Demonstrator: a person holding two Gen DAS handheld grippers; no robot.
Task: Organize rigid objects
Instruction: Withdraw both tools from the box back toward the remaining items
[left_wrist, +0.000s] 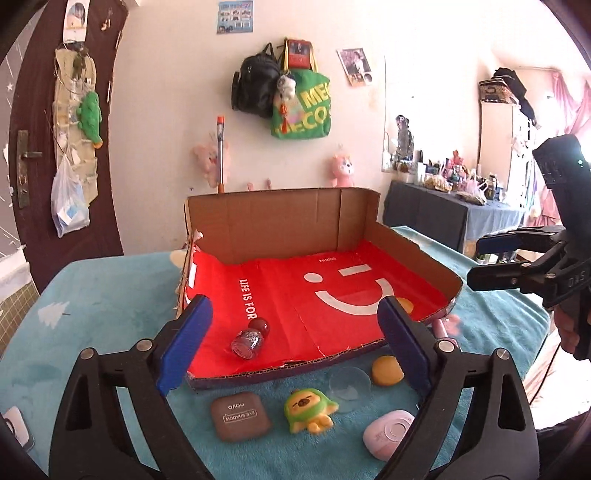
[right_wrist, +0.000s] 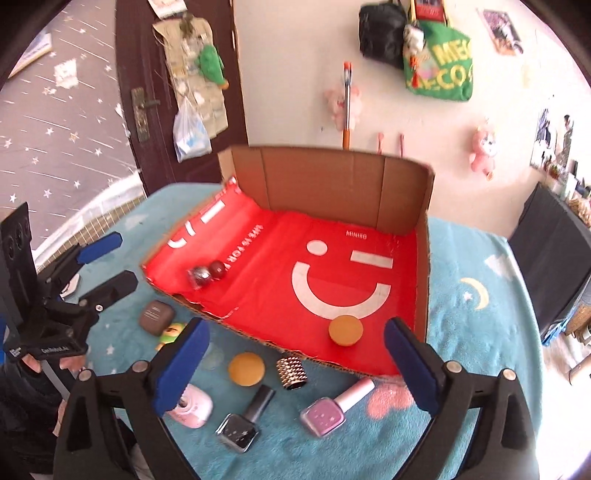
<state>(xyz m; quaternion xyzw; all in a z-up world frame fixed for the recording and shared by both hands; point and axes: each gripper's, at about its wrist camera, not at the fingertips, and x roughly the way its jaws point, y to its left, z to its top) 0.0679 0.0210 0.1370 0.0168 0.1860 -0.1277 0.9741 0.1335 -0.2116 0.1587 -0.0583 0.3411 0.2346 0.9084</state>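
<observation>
Looking along the left tool (left_wrist: 295, 345), released and empty, a small stiff eyeshadow compact (left_wrist: 241, 416) sits lower centre on the table, best pinched across its flat sides, while the right tool (right_wrist: 297, 363), likewise released, frames a slippery, breakable-looking pink polish bottle (right_wrist: 334, 408) at bottom centre, best taken by its body.

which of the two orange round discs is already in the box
The orange disc lying on the red liner near the box's front right corner. The other orange disc sits outside on the blue cloth.

Three nail polish bottles (right_wrist: 202, 277) are counted, two orange discs (right_wrist: 345, 330), one studded cap (right_wrist: 291, 372), two compacts (left_wrist: 241, 417), one green toy (left_wrist: 308, 410), one cardboard tray (right_wrist: 332, 184).
</observation>
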